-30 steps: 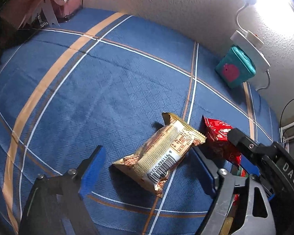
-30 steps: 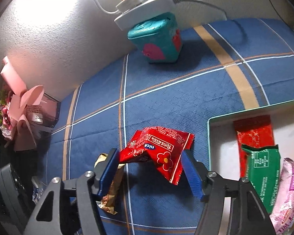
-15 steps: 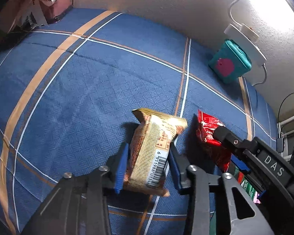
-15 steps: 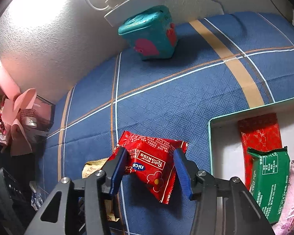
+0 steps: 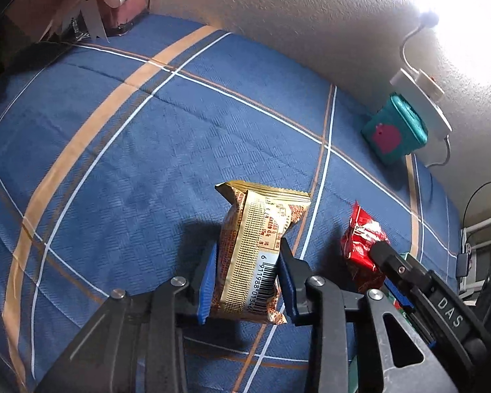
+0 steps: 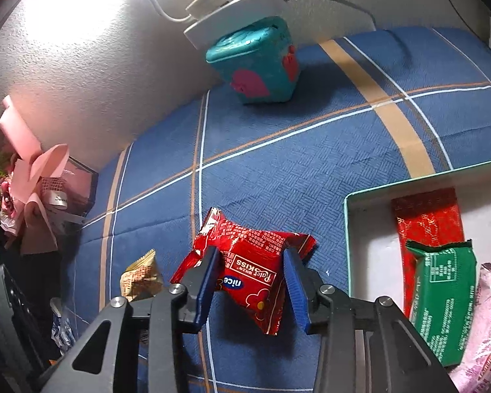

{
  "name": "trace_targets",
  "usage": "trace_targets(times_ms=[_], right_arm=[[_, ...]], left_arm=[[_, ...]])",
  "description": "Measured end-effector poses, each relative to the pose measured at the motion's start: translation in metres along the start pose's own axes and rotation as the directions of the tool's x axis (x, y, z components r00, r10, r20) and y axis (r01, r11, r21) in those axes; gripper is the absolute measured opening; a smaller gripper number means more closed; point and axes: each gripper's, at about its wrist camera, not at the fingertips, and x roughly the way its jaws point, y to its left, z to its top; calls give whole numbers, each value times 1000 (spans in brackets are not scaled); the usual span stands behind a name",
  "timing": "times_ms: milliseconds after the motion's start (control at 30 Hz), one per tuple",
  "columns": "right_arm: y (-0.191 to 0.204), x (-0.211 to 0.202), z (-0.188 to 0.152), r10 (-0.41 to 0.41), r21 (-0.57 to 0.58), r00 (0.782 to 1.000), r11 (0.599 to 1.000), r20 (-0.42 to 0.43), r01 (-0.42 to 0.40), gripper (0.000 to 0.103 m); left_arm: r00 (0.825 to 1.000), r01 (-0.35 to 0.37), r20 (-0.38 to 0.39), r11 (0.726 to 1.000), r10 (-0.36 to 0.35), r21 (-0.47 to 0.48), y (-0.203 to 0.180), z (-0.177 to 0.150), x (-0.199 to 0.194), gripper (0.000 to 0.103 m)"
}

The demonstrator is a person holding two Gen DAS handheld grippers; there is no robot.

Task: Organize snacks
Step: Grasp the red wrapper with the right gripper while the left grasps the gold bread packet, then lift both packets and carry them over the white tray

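My left gripper (image 5: 247,278) is shut on a gold snack pack (image 5: 253,252) with a barcode and holds it above the blue plaid cloth. My right gripper (image 6: 250,281) is shut on a red snack pack (image 6: 252,262), also lifted off the cloth. The red pack shows in the left wrist view (image 5: 360,249) between the right gripper's fingers. The gold pack shows at the lower left of the right wrist view (image 6: 142,276). A white tray with a green rim (image 6: 347,229) lies to the right and holds a red, a green (image 6: 442,298) and a pink pack.
A teal box with pink shapes (image 6: 255,62) stands at the back by the wall under a white power strip (image 6: 232,6). A pink bouquet box (image 6: 39,190) sits at the far left. A bright lamp glares on the wall.
Both grippers closed on their packs, the left on the gold one and the right on the red one, and lifted them off the cloth.
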Motion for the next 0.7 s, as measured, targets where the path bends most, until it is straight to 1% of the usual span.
trace_targets(times_ms=[100, 200, 233, 267, 433, 500, 600, 667, 700], right_arm=[[1, -7, -2, 1, -10, 1000, 1000, 7, -1, 41], [0, -16, -5, 6, -12, 1000, 1000, 14, -6, 37], [0, -19, -6, 8, -13, 1000, 1000, 16, -8, 23], [0, -22, -8, 9, -13, 1000, 1000, 14, -8, 19], [-6, -25, -13, 2, 4, 1000, 1000, -6, -2, 19], [-8, -23, -13, 22, 21, 1000, 1000, -18, -22, 20], [-7, -24, -8, 4, 2, 1000, 1000, 3, -4, 20], [-4, -22, -3, 3, -32, 1000, 999, -1, -3, 23], [-3, -20, -2, 0, -46, 1000, 999, -5, -1, 28]], left_arm=[[1000, 6, 2, 1000, -6, -8, 2, -3, -10, 36], [1000, 11, 5, 1000, -11, -15, 6, -3, -19, 36], [1000, 9, 5, 1000, -9, -13, 6, -4, -22, 36], [1000, 5, 2, 1000, -5, -10, 6, -6, -23, 36], [1000, -10, -27, 1000, 10, -14, 7, -13, -23, 36], [999, -18, -29, 1000, 17, -19, 5, -13, -19, 36], [999, -23, -26, 999, 23, -28, 8, -11, -17, 36], [999, -24, -26, 999, 24, -31, 9, -10, -18, 36], [999, -25, -26, 999, 24, -34, 10, -9, -16, 36]])
